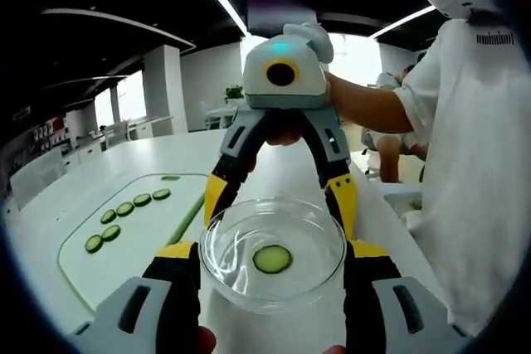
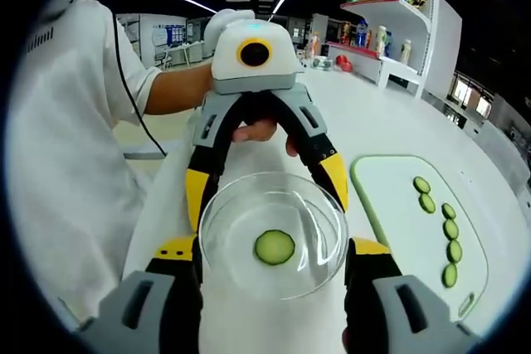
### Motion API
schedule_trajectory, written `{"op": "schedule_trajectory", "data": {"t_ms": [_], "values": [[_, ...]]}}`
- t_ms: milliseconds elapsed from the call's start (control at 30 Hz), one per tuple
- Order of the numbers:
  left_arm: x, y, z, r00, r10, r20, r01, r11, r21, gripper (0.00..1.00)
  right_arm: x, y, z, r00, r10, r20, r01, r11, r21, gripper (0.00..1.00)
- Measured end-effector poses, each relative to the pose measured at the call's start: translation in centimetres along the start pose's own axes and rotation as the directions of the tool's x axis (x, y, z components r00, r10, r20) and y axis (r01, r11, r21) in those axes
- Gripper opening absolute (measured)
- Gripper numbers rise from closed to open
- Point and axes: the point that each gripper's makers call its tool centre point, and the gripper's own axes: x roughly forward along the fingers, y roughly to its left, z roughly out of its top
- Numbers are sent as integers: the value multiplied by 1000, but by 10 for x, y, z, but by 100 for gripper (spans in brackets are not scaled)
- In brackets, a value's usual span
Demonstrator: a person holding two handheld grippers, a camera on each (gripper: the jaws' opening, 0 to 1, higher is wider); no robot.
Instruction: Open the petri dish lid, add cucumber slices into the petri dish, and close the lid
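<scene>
A clear glass petri dish is held above the white table, with one cucumber slice lying inside it. My left gripper closes on the dish from the near side of the left gripper view. My right gripper meets the dish from the opposite side. In the right gripper view the right gripper clasps the dish at the bottom and the left gripper faces it. Whether the lid sits on the dish cannot be told.
A pale green cutting board lies on the white table, carrying several cucumber slices in a row. The person in a white shirt stands beside the table. A shelf with goods stands farther back.
</scene>
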Motion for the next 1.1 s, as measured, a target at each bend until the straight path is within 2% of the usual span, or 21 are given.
{"op": "schedule_trajectory", "data": {"t_ms": [1100], "values": [[10,1,-18,999,-17,-31,16,1000,-26,70,9,-1,-16,1000,15,-10,-15,999,32,69]]}}
